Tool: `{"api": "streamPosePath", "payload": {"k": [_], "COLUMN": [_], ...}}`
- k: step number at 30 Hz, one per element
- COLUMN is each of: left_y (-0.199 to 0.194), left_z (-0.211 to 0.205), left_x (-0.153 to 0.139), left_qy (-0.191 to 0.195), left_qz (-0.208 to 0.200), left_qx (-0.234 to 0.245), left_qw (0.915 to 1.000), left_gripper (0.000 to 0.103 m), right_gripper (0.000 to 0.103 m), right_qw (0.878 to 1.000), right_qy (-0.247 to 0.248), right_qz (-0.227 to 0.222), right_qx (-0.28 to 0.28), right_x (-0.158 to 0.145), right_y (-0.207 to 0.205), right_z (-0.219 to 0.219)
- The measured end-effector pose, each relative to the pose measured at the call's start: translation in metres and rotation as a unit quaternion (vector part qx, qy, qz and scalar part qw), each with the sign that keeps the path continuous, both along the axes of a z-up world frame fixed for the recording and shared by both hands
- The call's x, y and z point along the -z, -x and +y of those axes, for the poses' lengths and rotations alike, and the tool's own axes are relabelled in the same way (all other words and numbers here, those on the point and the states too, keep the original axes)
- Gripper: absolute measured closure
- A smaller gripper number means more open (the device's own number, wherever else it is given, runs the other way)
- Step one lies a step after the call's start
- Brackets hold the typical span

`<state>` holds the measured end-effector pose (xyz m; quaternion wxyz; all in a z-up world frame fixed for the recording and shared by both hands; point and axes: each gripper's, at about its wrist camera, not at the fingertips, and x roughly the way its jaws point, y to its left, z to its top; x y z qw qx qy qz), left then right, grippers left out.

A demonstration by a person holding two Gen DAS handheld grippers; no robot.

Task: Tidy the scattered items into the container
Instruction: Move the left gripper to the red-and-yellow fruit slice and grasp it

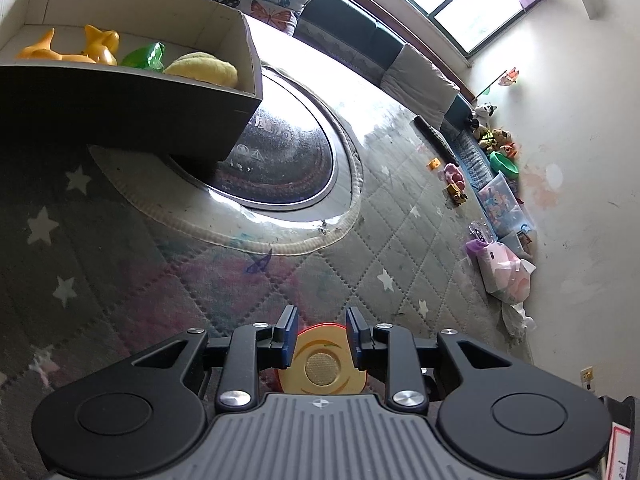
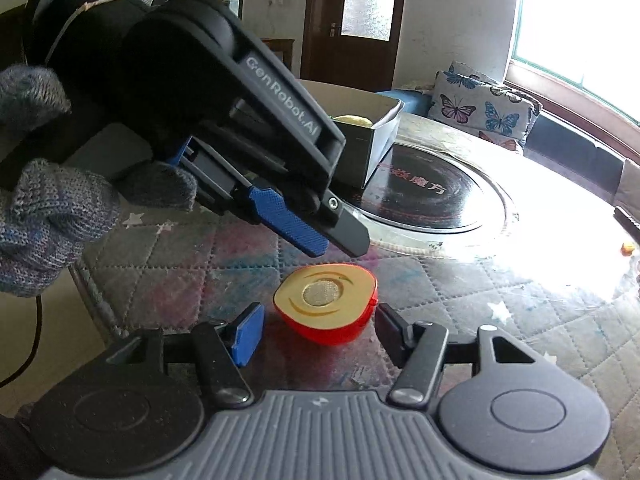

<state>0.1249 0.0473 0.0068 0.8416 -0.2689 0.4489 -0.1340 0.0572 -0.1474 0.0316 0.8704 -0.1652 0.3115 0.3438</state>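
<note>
A red toy apple half (image 2: 326, 306) with a cream cut face and a round velcro patch lies on the quilted table cover. My right gripper (image 2: 316, 330) is open, a finger on each side of the apple half. My left gripper (image 2: 338, 236) hovers just above and behind it, tilted down; in the left wrist view (image 1: 322, 330) its fingers stand apart with the apple half (image 1: 324, 364) seen between them below. The open cardboard box (image 1: 132, 92) stands at the upper left, holding orange toys (image 1: 96, 46), a green toy (image 1: 146, 56) and a yellow plush (image 1: 204, 68).
A round black glass hob (image 2: 424, 196) is set in the table beside the box (image 2: 368, 148). A butterfly cushion (image 2: 484, 110) lies on the bench behind. Toys and bags (image 1: 500, 216) crowd the far wall. A small orange piece (image 2: 628, 247) lies at right.
</note>
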Motion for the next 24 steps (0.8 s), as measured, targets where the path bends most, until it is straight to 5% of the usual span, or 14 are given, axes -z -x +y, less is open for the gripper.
{"api": "streamPosePath", "payload": {"k": [24], "left_y": [-0.001], "left_z": [0.012], "left_x": [0.026], "left_qy": [0.052], "left_qz": [0.033], "left_qx": [-0.008], "left_qw": [0.9981], "left_gripper": [0.073], "right_gripper": [0.051], "right_qw": [1.000], "right_qy": [-0.011], "right_qz": [0.009], "right_qx": [0.008], "right_x": [0.002], "right_y": [0.001], "right_z": [-0.009]}}
